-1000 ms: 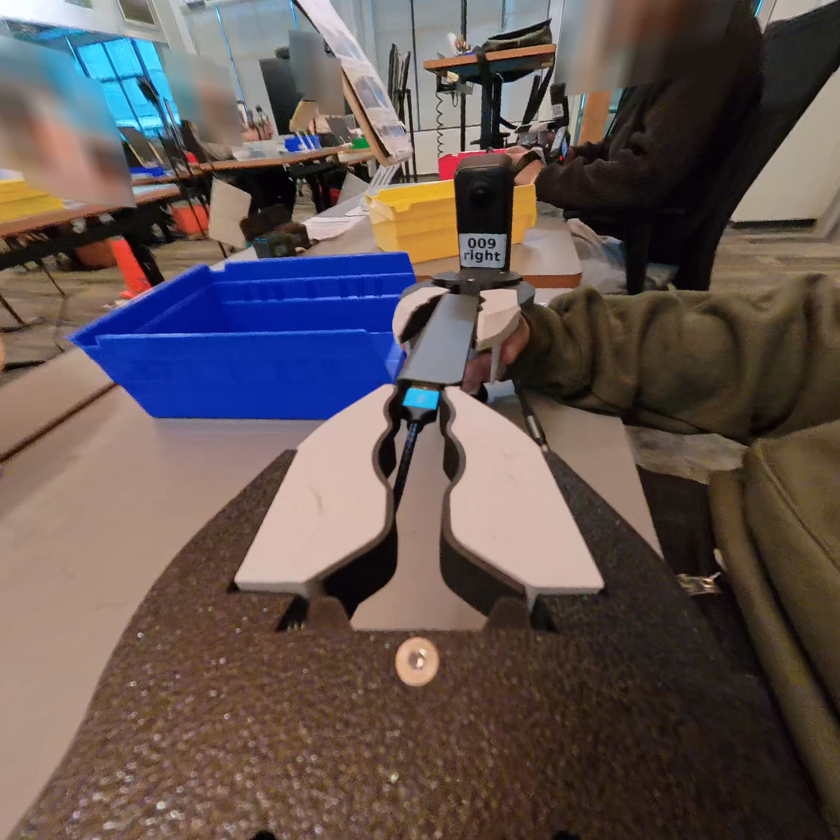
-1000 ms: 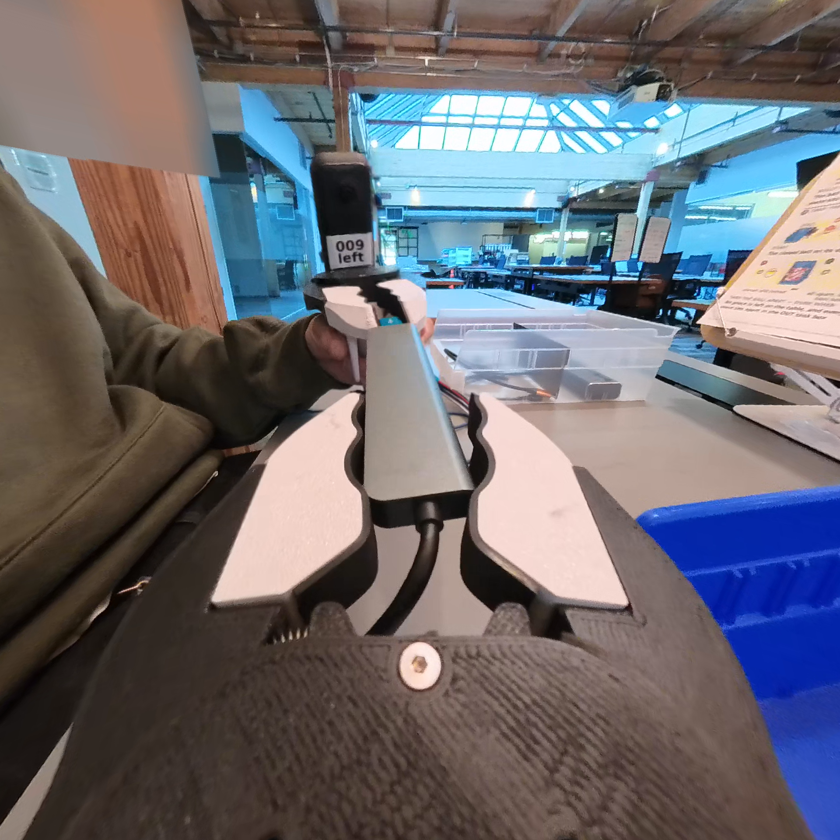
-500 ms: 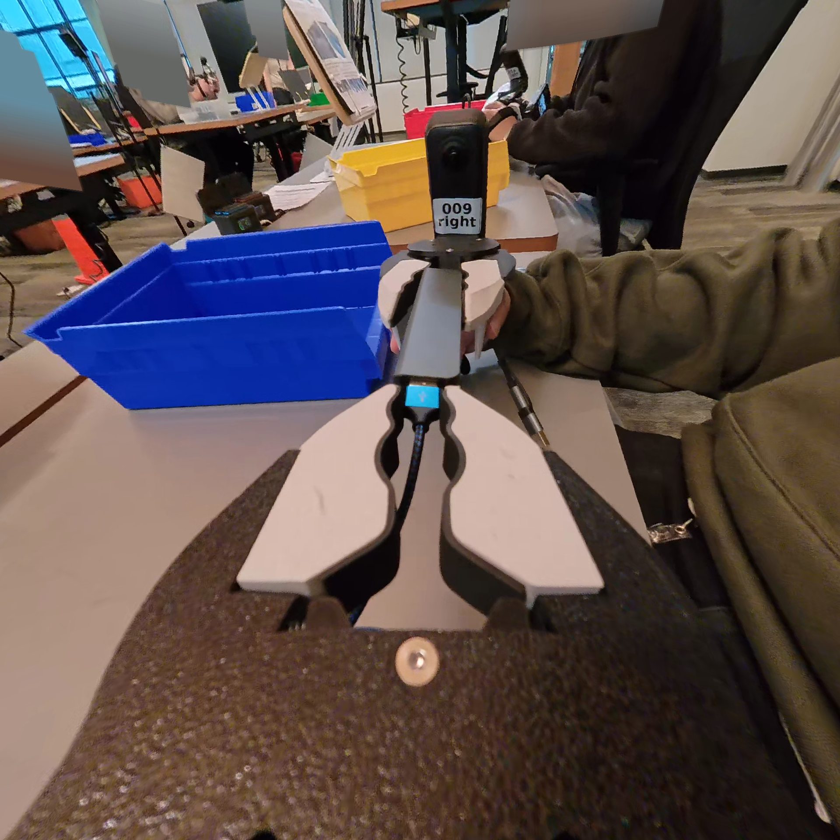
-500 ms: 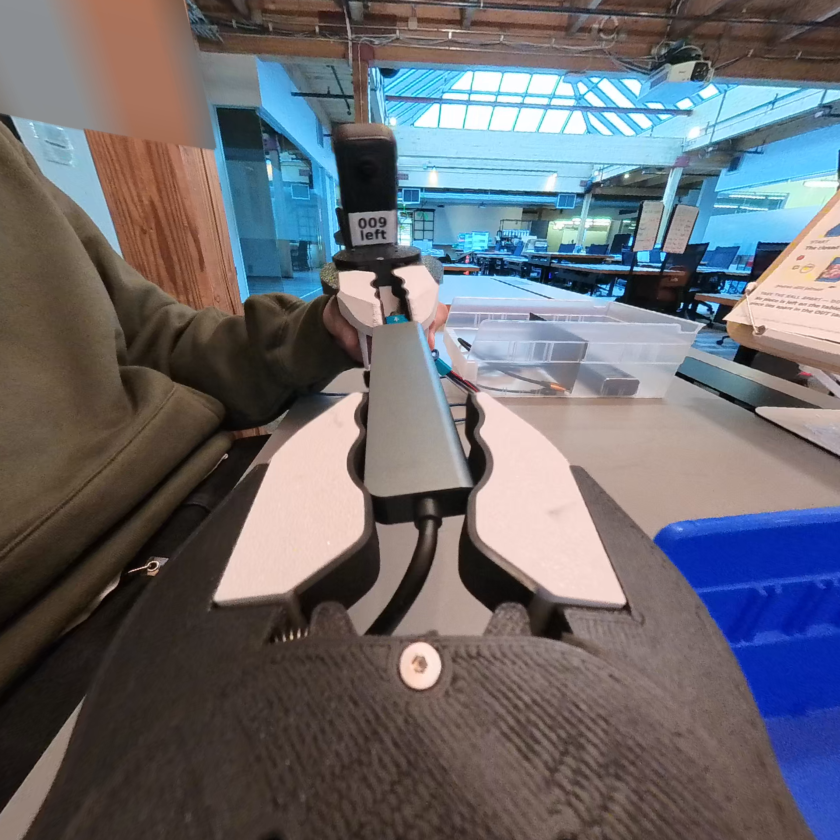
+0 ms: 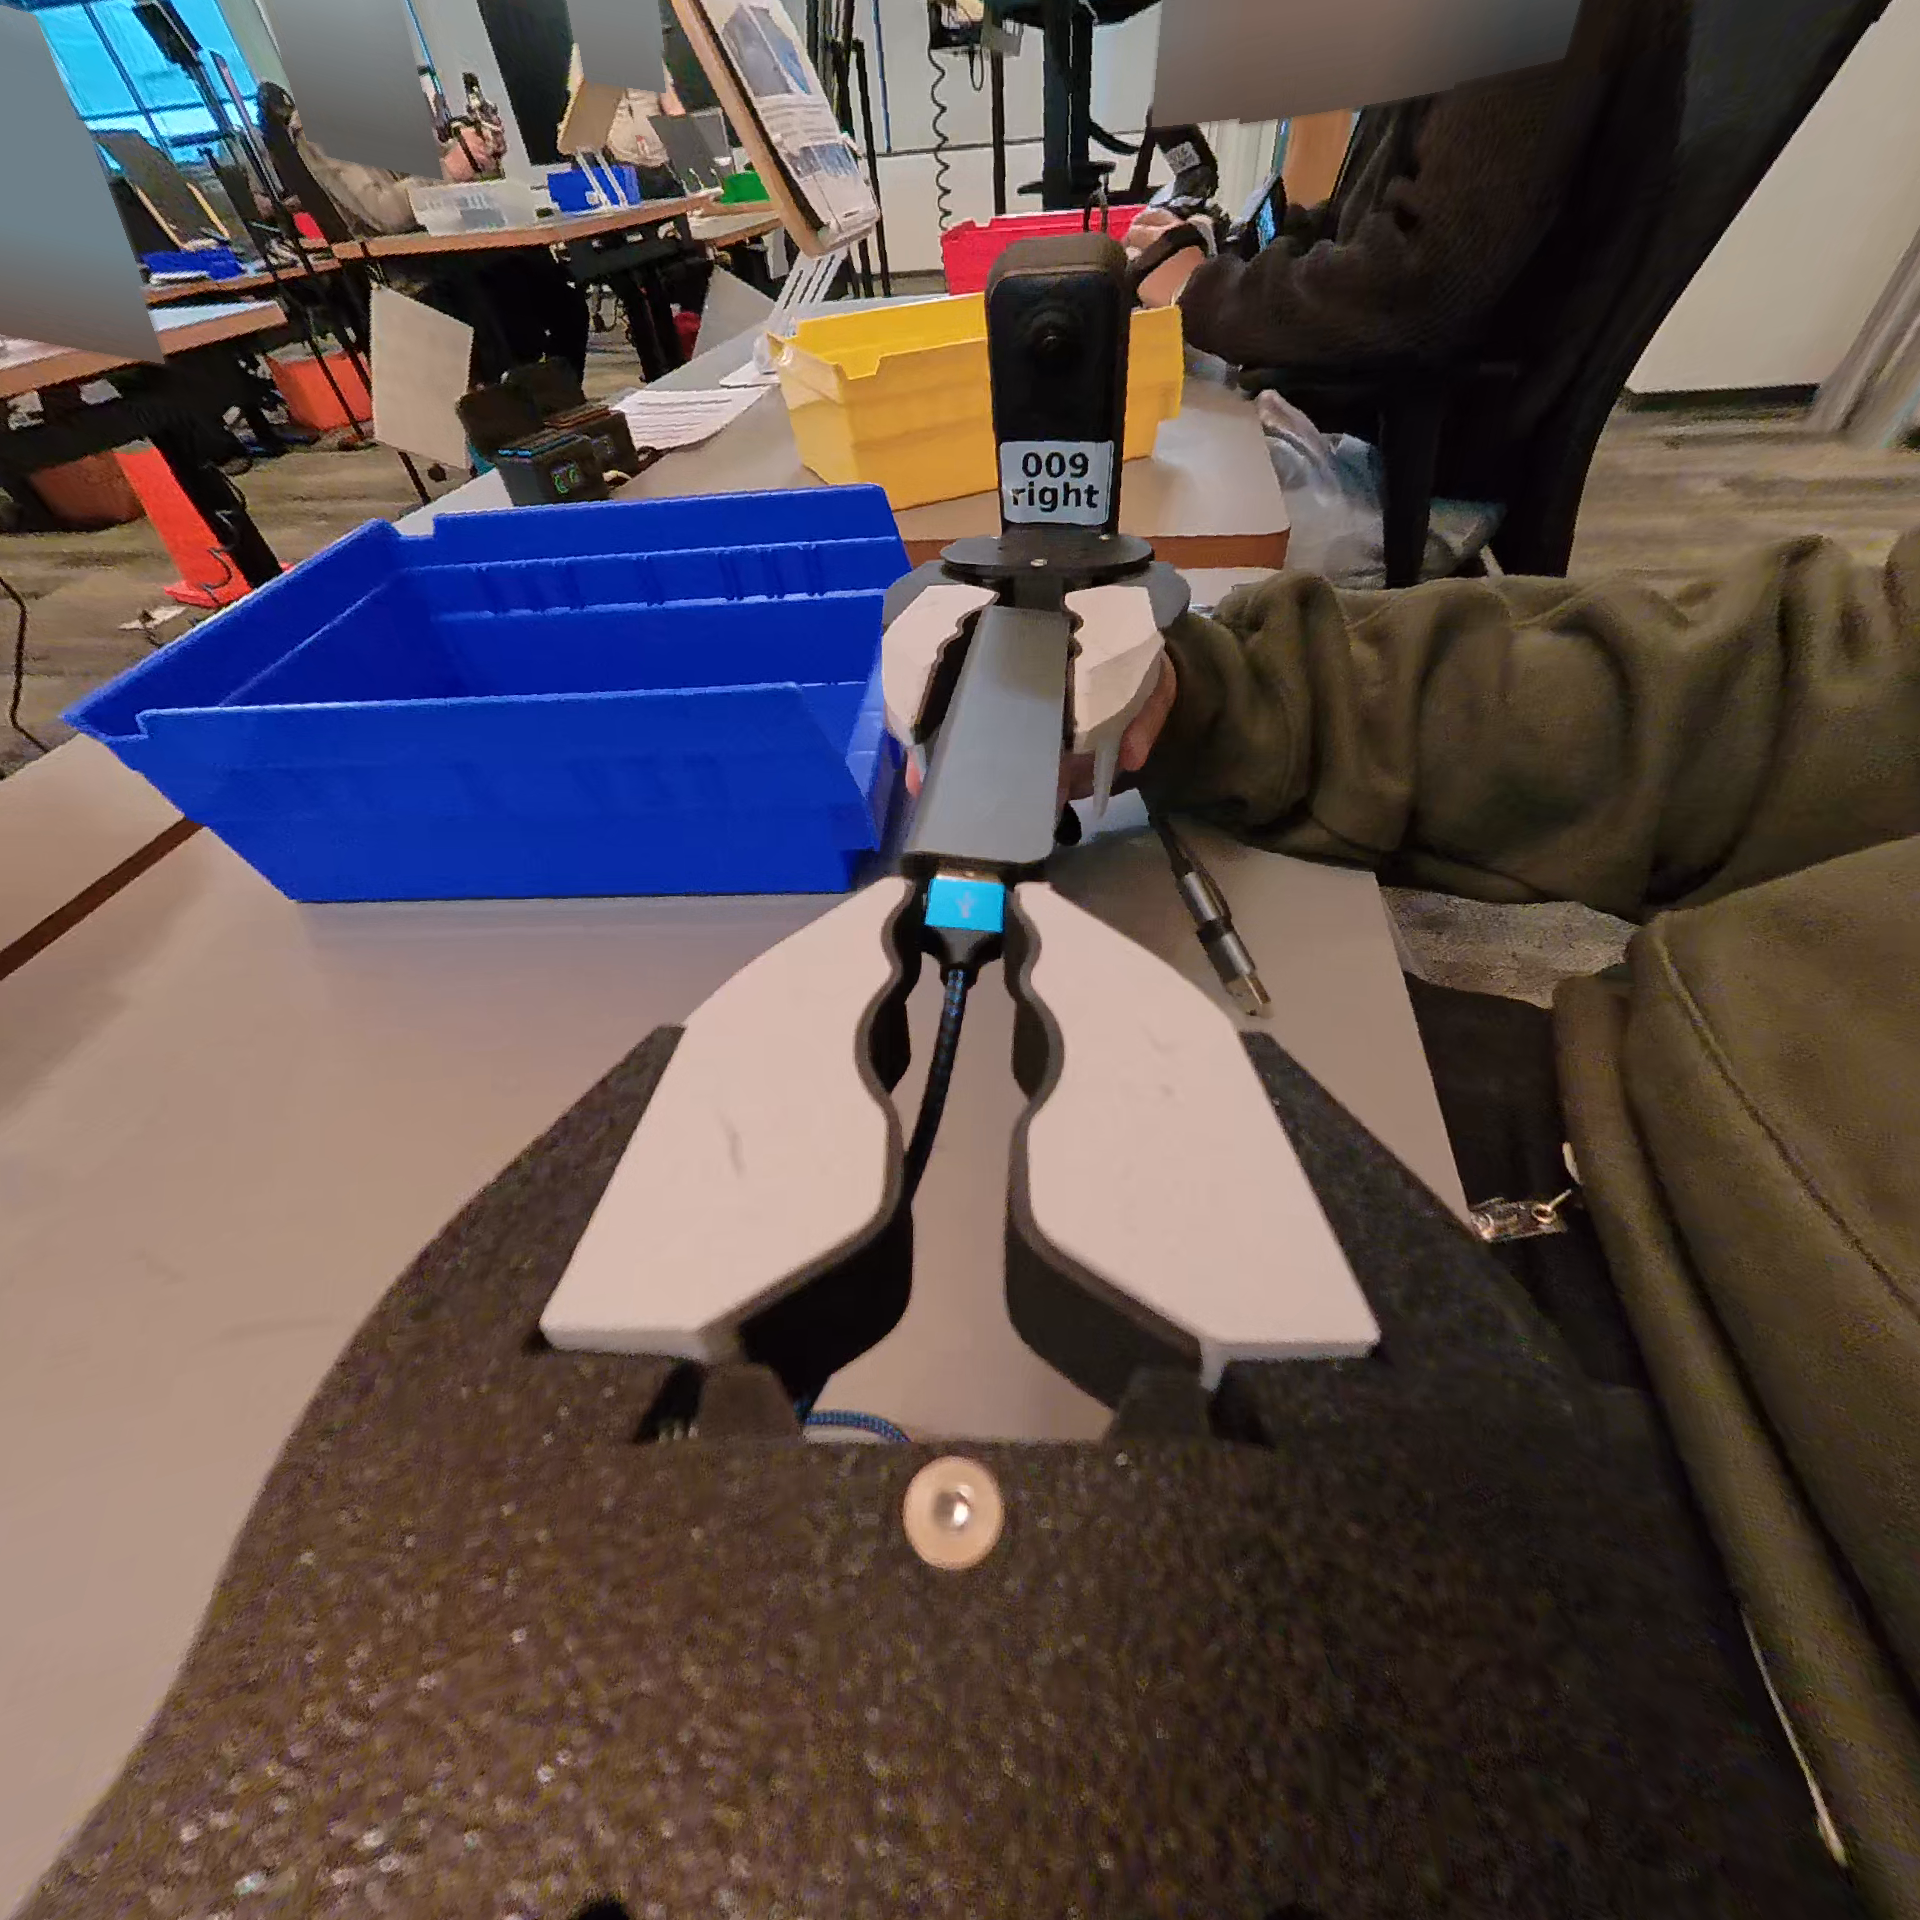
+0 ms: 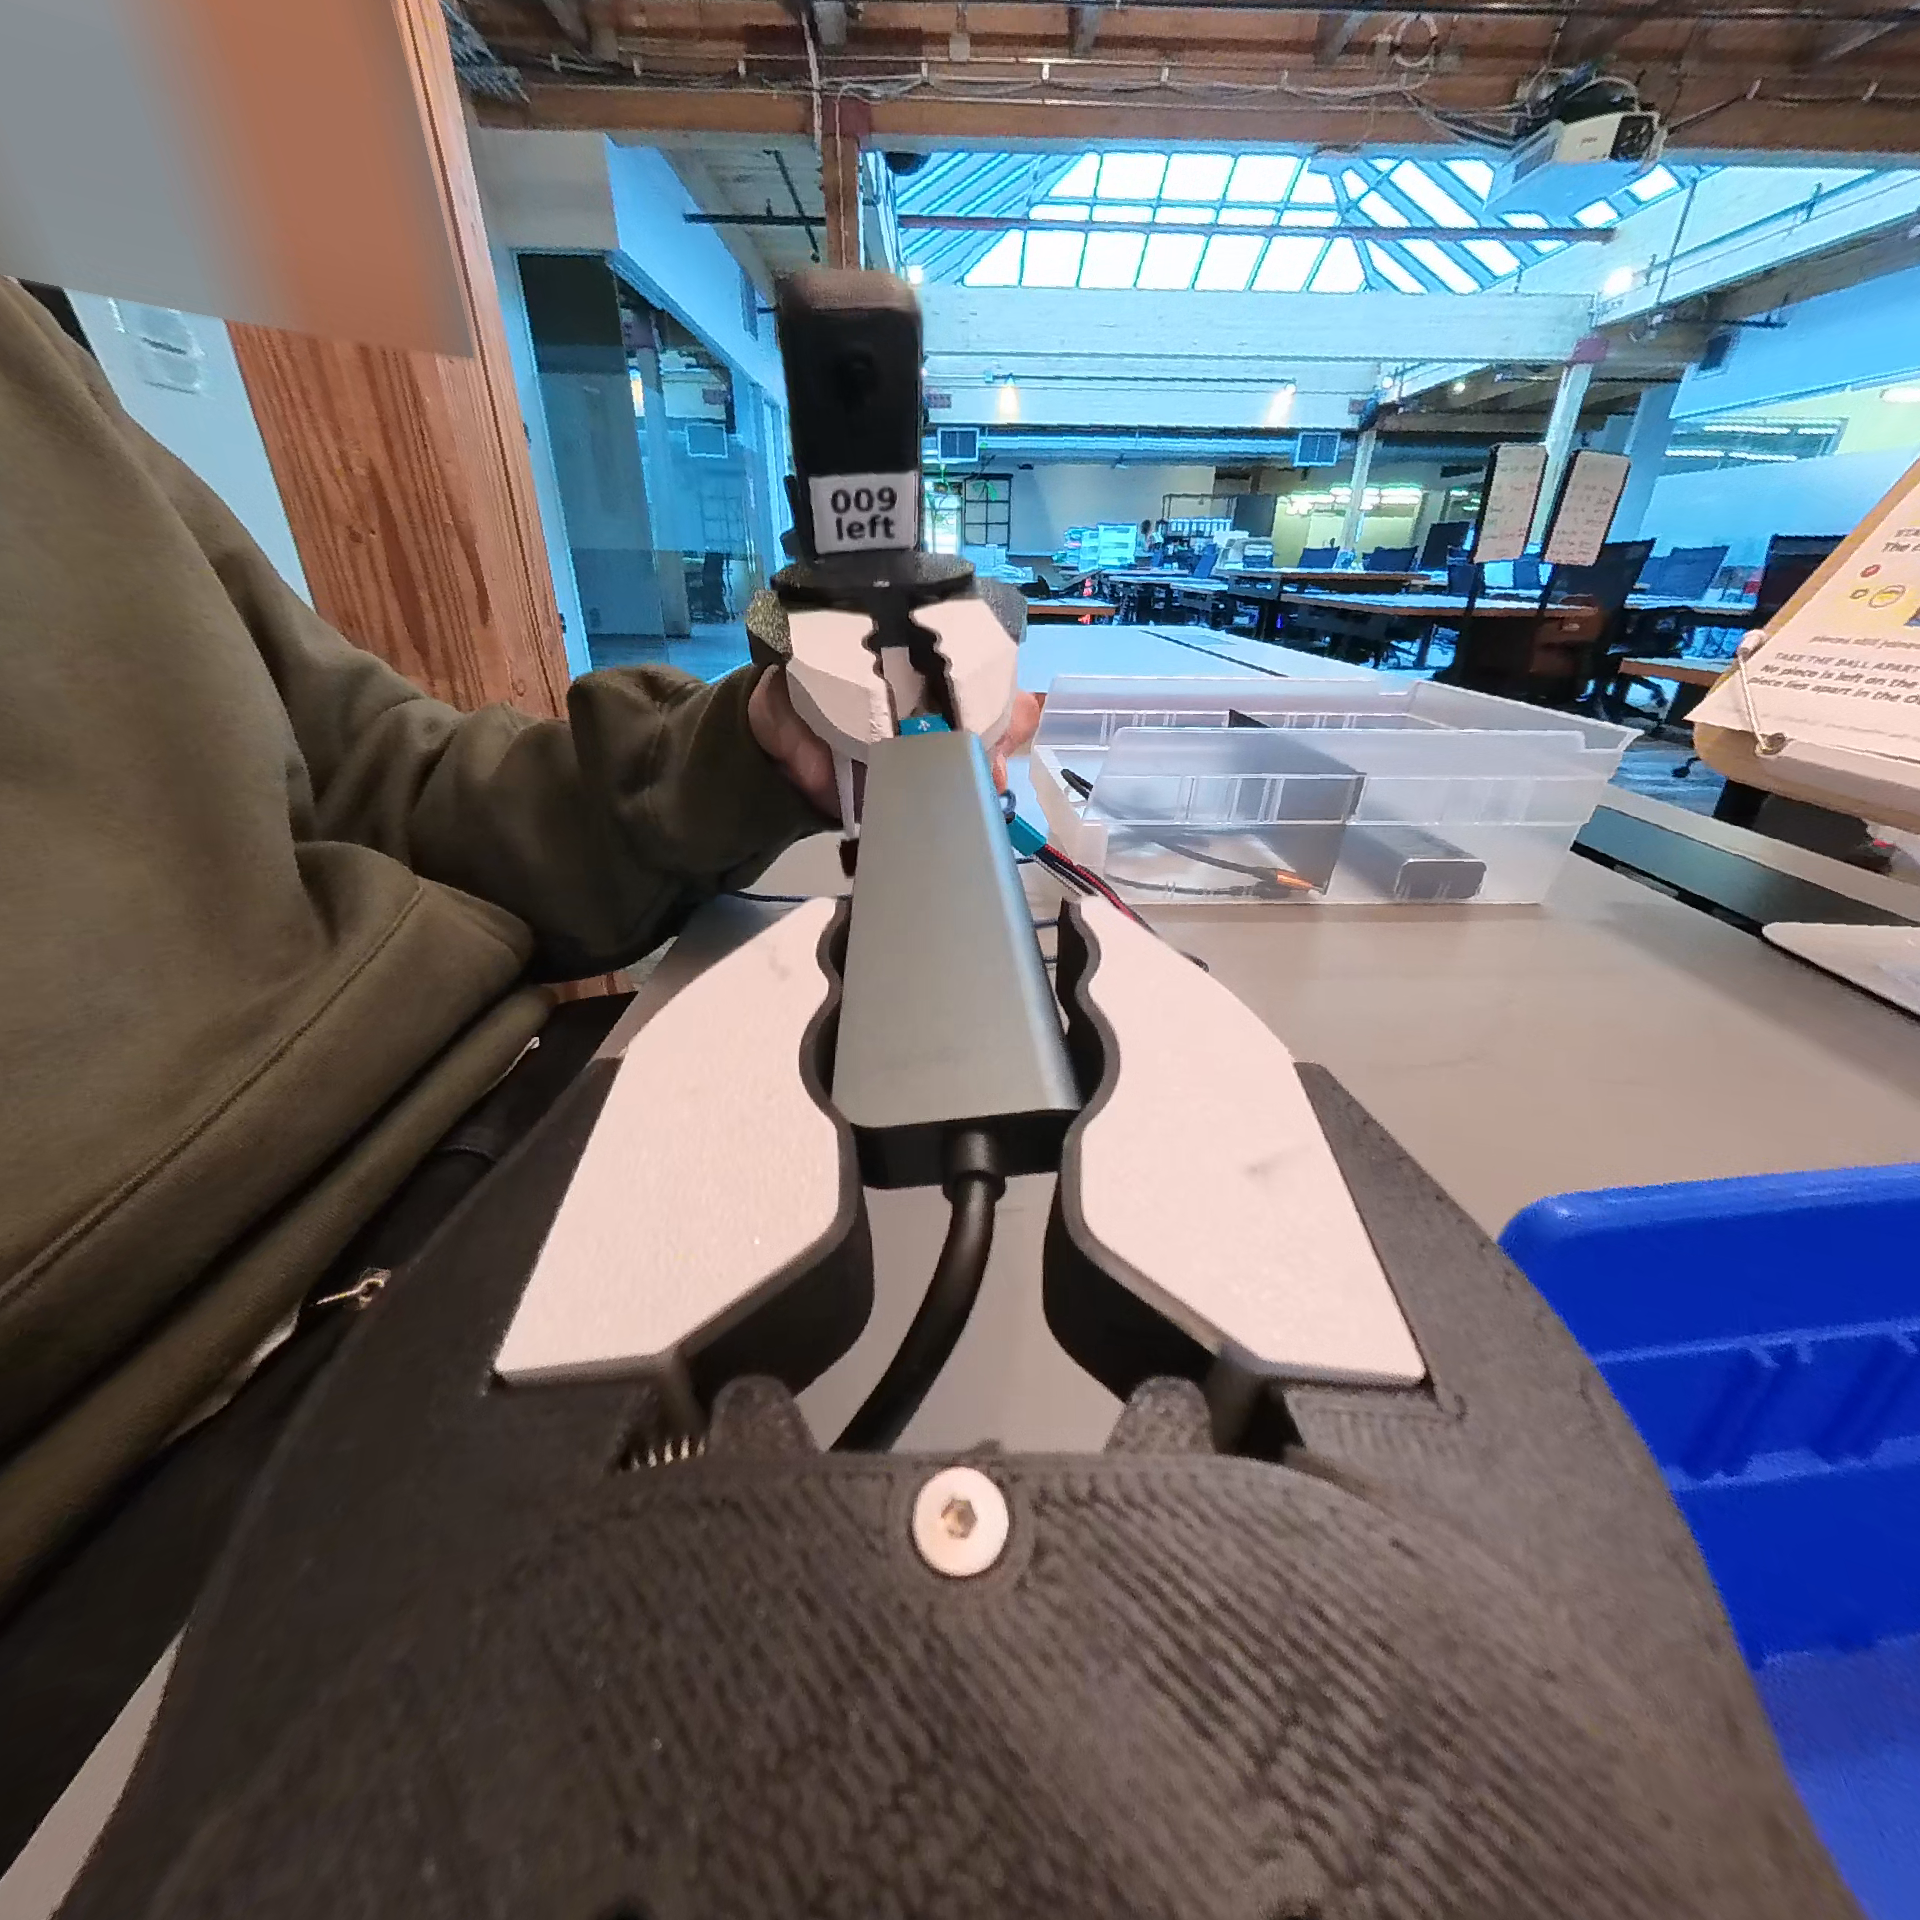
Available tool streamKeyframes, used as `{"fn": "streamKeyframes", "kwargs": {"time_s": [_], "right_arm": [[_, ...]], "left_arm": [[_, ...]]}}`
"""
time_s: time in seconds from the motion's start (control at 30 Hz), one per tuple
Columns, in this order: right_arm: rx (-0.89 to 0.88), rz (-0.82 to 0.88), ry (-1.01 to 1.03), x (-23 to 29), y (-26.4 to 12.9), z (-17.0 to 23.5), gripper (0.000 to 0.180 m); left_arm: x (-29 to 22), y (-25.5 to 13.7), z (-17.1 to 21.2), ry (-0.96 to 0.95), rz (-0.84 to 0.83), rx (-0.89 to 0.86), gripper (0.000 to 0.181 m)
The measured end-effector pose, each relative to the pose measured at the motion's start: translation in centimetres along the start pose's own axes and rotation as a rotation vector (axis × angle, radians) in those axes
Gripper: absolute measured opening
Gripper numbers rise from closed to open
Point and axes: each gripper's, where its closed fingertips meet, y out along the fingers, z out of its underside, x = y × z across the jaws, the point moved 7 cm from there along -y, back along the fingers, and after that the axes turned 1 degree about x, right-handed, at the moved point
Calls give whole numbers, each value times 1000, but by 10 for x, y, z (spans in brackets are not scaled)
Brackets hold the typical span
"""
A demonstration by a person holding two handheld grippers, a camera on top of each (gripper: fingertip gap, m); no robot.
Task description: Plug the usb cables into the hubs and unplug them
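Note:
My left gripper [image 5: 962,906] is shut on a blue USB plug [image 5: 966,900], whose braided cable [image 5: 940,1049] runs back between the fingers. The plug's tip meets the end of a dark grey hub [image 5: 995,743]. My right gripper [image 6: 954,925] is shut on the hub's [image 6: 940,966] other end, with the hub's black cable [image 6: 951,1278] trailing toward the camera. Both are held above the table. The right gripper also shows far off in the left wrist view [image 5: 1023,665], and the left gripper in the right wrist view [image 6: 899,681].
A blue bin [image 5: 499,717] stands to the left of the hub and also shows in the right wrist view [image 6: 1745,1403]. A clear tray [image 6: 1455,821] holds another hub and cables. A loose metal plug [image 5: 1221,940] lies on the table [image 5: 312,1091]. A yellow bin [image 5: 914,405] and a seated person are behind. My hands' fingertips stand some 8 cm from each other.
Both grippers keep their hold and the plug stays against the hub's end. The joined pair has shifted slightly, so the background has slid in both views.

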Motion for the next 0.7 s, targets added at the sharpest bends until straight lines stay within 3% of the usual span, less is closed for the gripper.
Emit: {"fn": "streamKeyframes", "kwargs": {"time_s": [0.23, 0.37, 0.57, 0.7], "right_arm": [[-77, 19, 1, -1, -8, -4, 38], [-96, 8, 10, -1, -10, -4, 38], [-95, -3, 13, -1, -10, -4, 38], [-91, -2, 14, -1, -10, -4, 38]], "left_arm": [[1, -3, 1, 32, -57, -3, 7], [-2, -1, -2, 22, -28, -29, 17], [-2, -4, -7, 46, -63, -56, 9], [-3, -7, -7, 51, -43, -60, 14]]}}
